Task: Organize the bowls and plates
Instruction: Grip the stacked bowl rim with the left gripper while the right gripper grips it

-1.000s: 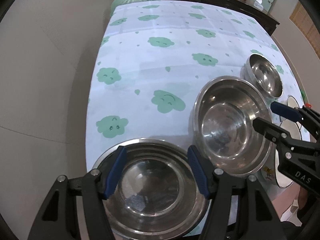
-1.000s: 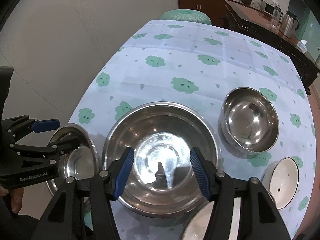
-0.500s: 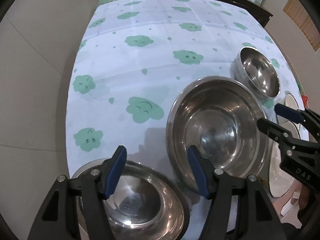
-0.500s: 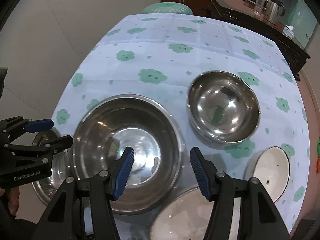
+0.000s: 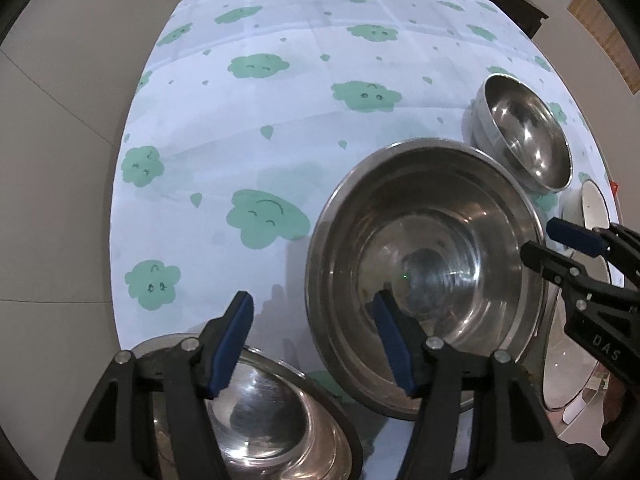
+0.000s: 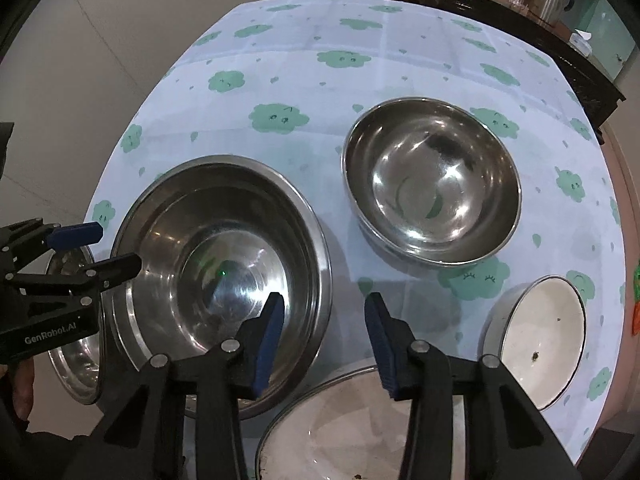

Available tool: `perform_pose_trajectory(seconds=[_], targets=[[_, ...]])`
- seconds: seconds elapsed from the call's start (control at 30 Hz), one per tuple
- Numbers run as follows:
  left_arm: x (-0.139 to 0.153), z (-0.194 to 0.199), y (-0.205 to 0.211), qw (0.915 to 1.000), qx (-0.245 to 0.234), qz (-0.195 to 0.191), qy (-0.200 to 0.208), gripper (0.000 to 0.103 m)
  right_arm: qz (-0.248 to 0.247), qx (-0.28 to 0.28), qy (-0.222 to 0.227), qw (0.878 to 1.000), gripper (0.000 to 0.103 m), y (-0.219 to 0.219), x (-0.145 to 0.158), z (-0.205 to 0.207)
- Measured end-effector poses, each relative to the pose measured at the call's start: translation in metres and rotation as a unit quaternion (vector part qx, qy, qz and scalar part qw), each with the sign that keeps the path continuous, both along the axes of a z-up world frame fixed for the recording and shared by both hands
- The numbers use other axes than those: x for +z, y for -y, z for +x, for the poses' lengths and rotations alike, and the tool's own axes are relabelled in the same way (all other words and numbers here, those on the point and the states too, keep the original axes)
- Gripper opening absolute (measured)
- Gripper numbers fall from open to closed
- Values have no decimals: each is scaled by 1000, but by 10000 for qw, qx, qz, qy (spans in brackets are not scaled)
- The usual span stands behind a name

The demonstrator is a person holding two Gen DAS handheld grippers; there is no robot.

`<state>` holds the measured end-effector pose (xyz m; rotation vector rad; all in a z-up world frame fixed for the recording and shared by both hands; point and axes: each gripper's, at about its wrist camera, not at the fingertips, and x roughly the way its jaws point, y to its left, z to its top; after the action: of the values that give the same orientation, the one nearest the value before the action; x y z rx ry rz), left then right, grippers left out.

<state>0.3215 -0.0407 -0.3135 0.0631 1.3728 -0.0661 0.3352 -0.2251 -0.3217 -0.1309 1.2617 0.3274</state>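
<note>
Left wrist view is showing the big steel bowl (image 5: 428,272) sitting on the cloud-print tablecloth (image 5: 280,92), and the left gripper (image 5: 316,336) is hanging just above the cloth with its jaws spread wide, gripping nothing. Its right blue pad (image 5: 390,340) is lying over the big bowl's near rim, though whether it is touching the metal I cannot tell; its left pad is standing over the shallow steel bowl (image 5: 256,408) at the table's near edge. Beyond the big bowl, a smaller deep steel bowl (image 5: 524,132) is resting close by its far rim.

Right wrist view is showing the right gripper (image 6: 324,340) likewise gaping open and empty. Its left pad (image 6: 270,332) is hovering over the right rim of the big steel bowl (image 6: 216,276), while its right pad is sitting above bare cloth. Directly beneath it, the white plate (image 6: 340,428) is lying at the near edge. The deep steel bowl (image 6: 432,184) is sitting ahead and to the right, apart from the big one, and a small white bowl (image 6: 540,340) is resting further right, near the table's edge.
</note>
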Motion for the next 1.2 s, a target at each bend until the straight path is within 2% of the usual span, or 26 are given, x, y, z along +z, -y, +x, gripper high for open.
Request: perform_pose_trajectory(seconds=[0.13,0.2,0.3,0.33,0.4,0.53,0.73,1.2], targets=[[-4,2,2,9999,-21,-46,-116,50,-47,38,-76,10000,42,0,-3,2],[-6,3,3,9999,-27,-36,-151,42,-76,69,-129,9999,35,-1,-5,2],[-7,4,4,9998,-49,-60,-179,32,-78,105,-183,9997,32,-2,-8,2],[-7,4,4,9998,-51,-59,-193,29,-72,124,-202,9997,28,-2,-8,1],[-10,4,5,9997,-90,-69,-229,19,-45,148,-242,9996,26,-3,-10,1],[-11,4,5,9997,-77,-52,-234,17,14,167,-341,9993,19,-4,-13,-1],[-11,5,5,9997,-91,26,-220,14,-16,193,-302,9994,17,-6,-13,-3],[21,-3,1,9999,-92,-17,61,14,54,119,-128,9998,17,-6,6,-1]])
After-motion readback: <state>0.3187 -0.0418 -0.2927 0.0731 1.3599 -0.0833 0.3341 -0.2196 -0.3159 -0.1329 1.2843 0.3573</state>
